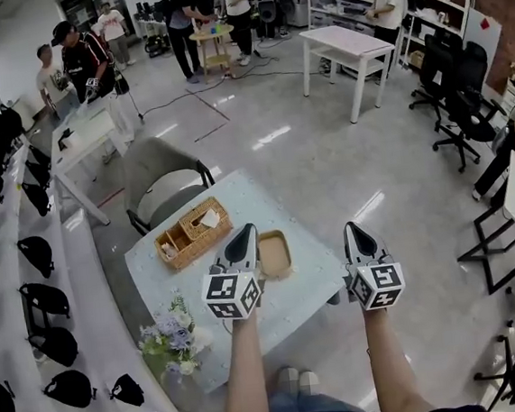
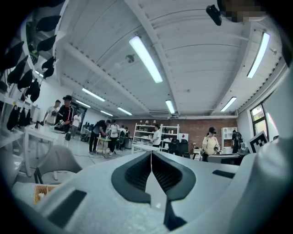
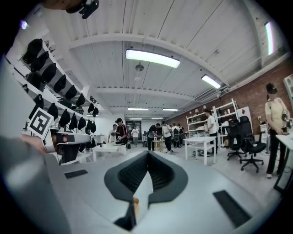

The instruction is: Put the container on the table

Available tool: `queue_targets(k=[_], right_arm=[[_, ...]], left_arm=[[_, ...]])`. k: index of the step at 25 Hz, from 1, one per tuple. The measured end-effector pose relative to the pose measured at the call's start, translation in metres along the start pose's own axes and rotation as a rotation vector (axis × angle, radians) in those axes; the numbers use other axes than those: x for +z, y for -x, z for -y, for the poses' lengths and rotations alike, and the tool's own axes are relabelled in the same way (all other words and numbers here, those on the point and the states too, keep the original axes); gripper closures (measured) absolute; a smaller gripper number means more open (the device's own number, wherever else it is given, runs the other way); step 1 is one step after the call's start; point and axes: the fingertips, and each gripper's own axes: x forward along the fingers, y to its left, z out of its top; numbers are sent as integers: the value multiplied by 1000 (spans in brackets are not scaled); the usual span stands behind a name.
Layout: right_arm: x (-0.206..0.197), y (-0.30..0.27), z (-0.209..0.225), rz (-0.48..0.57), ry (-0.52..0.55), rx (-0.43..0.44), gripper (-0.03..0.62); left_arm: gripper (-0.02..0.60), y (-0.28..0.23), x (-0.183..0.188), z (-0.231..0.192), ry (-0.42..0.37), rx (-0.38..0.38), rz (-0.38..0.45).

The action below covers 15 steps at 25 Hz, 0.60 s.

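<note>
The shallow tan square container point(image 1: 274, 254) lies on the pale table point(image 1: 303, 279), beside the wicker basket point(image 1: 193, 233). The left gripper point(image 1: 245, 233) and the right gripper point(image 1: 351, 229) are both pressed together and hold nothing. I judge the container already rests as the task wants.

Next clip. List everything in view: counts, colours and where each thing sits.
table: one, pale blue-white, below the grippers
container: one, tan, shallow, on the table near its middle
woven basket: one, brown, on the table left of the container
flowers: one bunch, pale purple and white, by the table's near left corner
chair: one, grey, behind the table
office chairs: several, black, far right
white table: one, far centre-right
caps: many, black, on shelves at left
people: several, background
left gripper: grey and black, shut, empty
right gripper: grey and black, shut, empty
</note>
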Motion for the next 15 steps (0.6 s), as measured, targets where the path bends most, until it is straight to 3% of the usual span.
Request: queue_targets(k=[7,15], right_arm=[[35,46,0,84,13,-22,595],[38,77,-4,109,13,-39,595]], left_arm=[[569,40,19,25,-38,-25,46],[569,62,25,40,-98,-38,71]])
